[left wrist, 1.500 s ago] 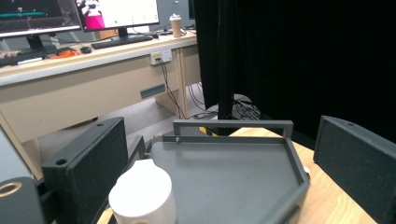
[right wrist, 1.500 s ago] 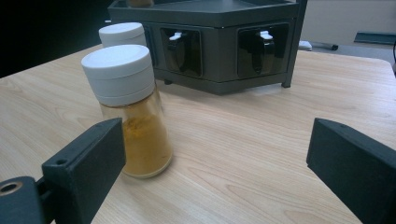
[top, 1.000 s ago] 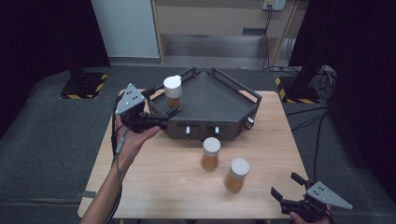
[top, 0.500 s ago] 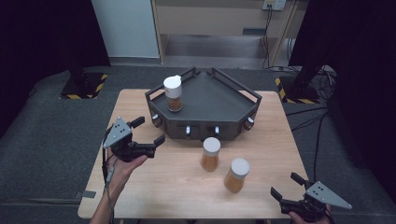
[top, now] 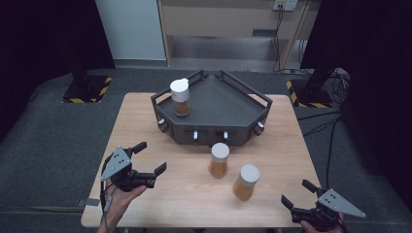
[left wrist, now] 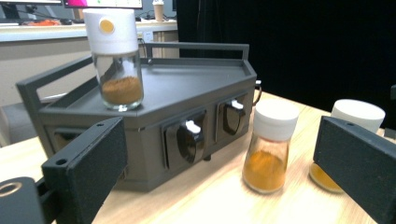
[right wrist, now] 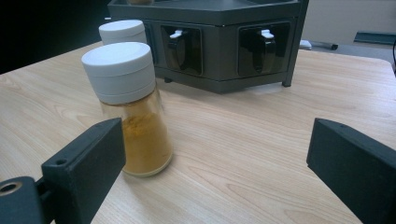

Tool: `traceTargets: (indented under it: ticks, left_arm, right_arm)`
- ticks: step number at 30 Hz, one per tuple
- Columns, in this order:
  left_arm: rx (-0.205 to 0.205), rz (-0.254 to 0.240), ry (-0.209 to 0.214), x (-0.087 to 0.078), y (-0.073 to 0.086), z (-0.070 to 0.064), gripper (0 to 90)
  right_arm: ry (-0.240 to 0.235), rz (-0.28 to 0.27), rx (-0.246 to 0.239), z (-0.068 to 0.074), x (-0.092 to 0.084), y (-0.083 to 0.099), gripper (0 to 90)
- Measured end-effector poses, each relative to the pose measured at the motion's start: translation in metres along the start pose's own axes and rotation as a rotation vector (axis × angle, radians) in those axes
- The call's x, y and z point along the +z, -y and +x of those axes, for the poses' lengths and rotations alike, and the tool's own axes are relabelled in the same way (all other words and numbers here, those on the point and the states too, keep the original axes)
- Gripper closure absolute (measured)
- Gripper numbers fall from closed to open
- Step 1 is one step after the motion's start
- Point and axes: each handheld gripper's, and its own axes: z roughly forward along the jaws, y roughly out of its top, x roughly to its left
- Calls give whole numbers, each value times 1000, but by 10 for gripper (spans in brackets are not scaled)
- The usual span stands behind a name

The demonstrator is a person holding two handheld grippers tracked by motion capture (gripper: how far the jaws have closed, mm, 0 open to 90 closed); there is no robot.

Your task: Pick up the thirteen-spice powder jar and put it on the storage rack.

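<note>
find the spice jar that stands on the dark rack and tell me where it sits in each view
High view: the jar on the rack stands upright at the rack's rear left corner, above picture centre-left.
Left gripper view: the same jar is at upper left, white cap, brown powder low inside.
Right gripper view: at most a sliver at the top edge; too little to tell.
Shared landmark: the dark rack, whose front knobs also face the right gripper view.
</note>
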Motion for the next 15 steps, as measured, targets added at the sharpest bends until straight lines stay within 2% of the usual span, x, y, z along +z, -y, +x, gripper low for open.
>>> traceTargets:
  ticks: [5,6,15]
  left_arm:
    - [-12,11,-4,-8,15,-2,19]
    - [-22,13,-1,-10,23,-1,20]
    - [-29,41,1,-18,45,-3,21]
  right_arm:
    - [1,0,0,0,0,0,45]
    - [1,0,1,0,0,0,45]
    - [1,1,-2,0,0,0,45]
